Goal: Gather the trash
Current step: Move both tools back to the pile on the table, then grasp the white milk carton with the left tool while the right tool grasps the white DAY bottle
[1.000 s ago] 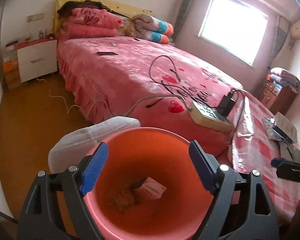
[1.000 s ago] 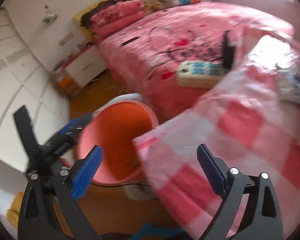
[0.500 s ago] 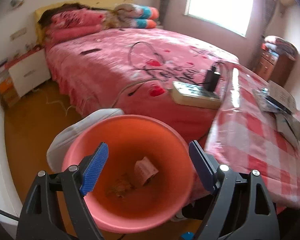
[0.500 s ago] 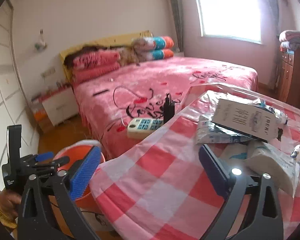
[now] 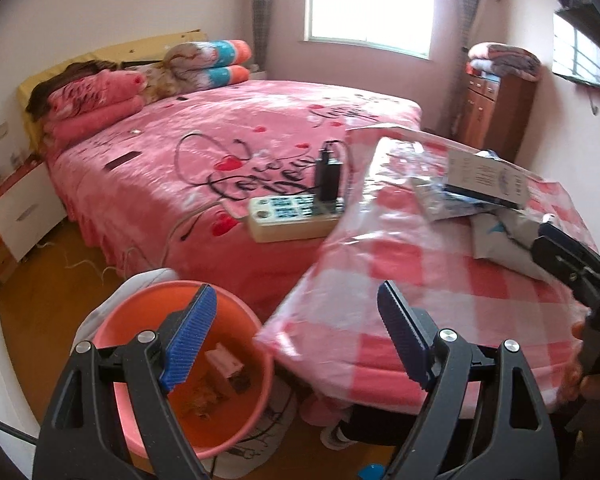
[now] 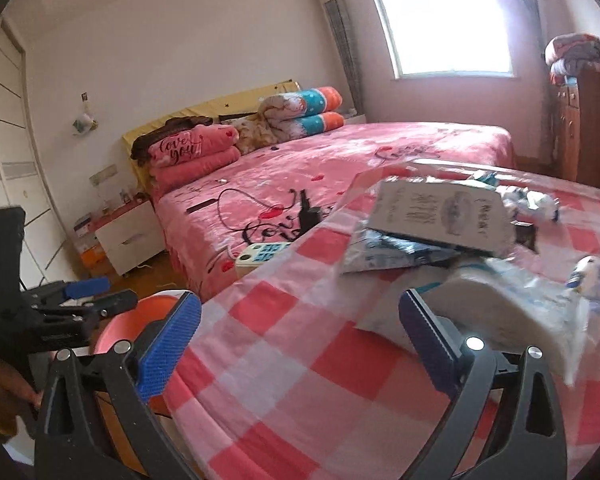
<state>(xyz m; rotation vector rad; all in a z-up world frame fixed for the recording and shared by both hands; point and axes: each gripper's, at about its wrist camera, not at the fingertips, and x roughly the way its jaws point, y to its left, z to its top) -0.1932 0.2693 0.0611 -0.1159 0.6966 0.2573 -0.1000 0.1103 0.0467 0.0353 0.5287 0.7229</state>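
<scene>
Left wrist: left gripper (image 5: 296,344) fingers wide, empty; bin (image 5: 236,320) at 7 o'clock, wrappers (image 5: 496,236) at 2 o'clock on tabletop (image 5: 380,276); right wrist: right gripper (image 6: 300,344) wide, empty, nearer; wrappers (image 6: 500,304) at 1 o'clock, long axis crosswise.

Black tongs (image 5: 296,340) with ribbed blue pads (image 5: 188,338) and silver screws.

I saw the bucket (image 5: 236,364) on the floor (image 5: 40,312) left of the table (image 5: 440,280), with scraps (image 5: 220,380) in it, the bed (image 5: 220,152) behind both, a power strip (image 5: 292,216) on the bed's near edge, and packets (image 6: 440,232) piled on the table's far right.
</scene>
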